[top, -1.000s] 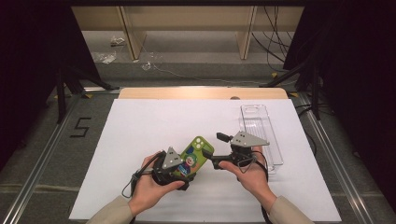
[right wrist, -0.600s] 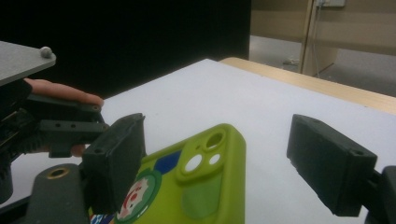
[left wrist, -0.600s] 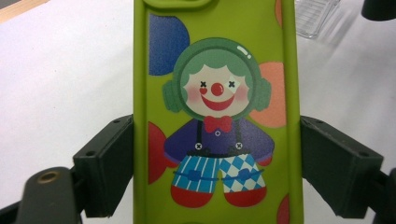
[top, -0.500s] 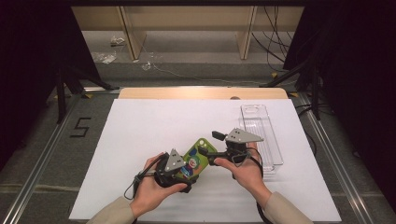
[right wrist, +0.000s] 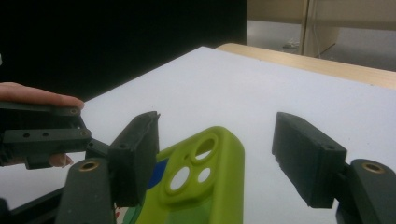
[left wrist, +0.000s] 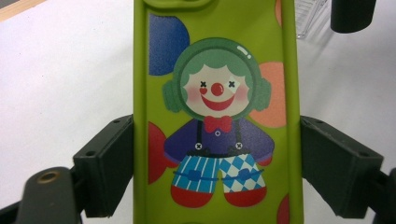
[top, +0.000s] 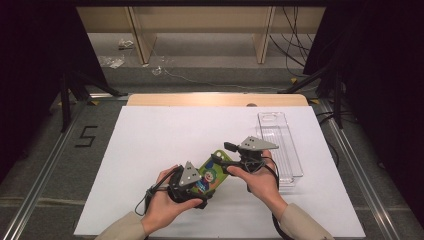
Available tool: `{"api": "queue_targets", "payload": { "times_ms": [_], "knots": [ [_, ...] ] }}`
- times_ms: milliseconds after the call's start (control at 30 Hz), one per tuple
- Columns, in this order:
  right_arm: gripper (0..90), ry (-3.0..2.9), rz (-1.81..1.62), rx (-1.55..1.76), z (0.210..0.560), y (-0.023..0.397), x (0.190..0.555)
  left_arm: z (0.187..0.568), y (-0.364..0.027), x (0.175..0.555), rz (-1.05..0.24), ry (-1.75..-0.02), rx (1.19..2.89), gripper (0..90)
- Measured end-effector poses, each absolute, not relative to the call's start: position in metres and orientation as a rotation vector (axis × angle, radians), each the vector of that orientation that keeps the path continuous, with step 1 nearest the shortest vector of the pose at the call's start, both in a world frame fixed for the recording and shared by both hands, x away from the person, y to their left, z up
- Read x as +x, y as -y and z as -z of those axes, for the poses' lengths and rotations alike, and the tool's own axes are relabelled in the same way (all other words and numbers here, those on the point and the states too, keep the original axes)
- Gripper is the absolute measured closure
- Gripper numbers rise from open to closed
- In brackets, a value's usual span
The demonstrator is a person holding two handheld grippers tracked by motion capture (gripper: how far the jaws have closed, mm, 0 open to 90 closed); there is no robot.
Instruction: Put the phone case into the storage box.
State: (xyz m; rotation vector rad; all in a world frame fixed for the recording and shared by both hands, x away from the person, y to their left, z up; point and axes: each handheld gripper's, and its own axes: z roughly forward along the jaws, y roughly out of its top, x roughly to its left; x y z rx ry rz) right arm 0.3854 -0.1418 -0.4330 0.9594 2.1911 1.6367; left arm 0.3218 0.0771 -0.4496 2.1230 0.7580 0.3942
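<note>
A lime-green phone case (top: 214, 169) with a clown picture is held just above the white mat. My left gripper (top: 201, 184) is shut on its lower half, one pad pressing each long side (left wrist: 112, 161). The clown faces the camera in the left gripper view, on the case (left wrist: 217, 93). My right gripper (top: 223, 154) straddles the case's camera-hole end (right wrist: 205, 179). Its jaws have just been closing with the case between them. A gap remains at the right pad (right wrist: 303, 161), and the gripper (right wrist: 219, 142) stands open.
A clear plastic tray (top: 280, 145) lies on the mat (top: 150, 145) right of my hands. A wooden strip (top: 215, 99) runs along the mat's far edge, with dark floor and cables beyond. My left gripper's jaw (right wrist: 44, 135) and a fingertip show at the left of the right gripper view.
The right gripper's jaws have narrowed around the top end of the case. Both hands and the case have stayed nearly in place.
</note>
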Motion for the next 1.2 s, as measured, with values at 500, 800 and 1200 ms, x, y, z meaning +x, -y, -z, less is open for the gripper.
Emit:
{"api": "queue_targets", "payload": {
  "times_ms": [500,800,1200],
  "knots": [
    [46.3,-2.218,-1.658,1.029,0.4363,0.1415,0.3883,0.4502,-0.0770,0.3218,-0.397,-0.756,2.126,16.4],
    [54.3,-2.223,-1.670,1.058,0.4365,0.1423,0.3887,0.4503,-0.0769,0.3217,-0.399,-0.756,2.122,16.4],
    [63.7,-2.224,-1.708,1.104,0.4375,0.1419,0.3904,0.4512,-0.0767,0.3224,-0.393,-0.765,2.125,16.4]
  ]
}}
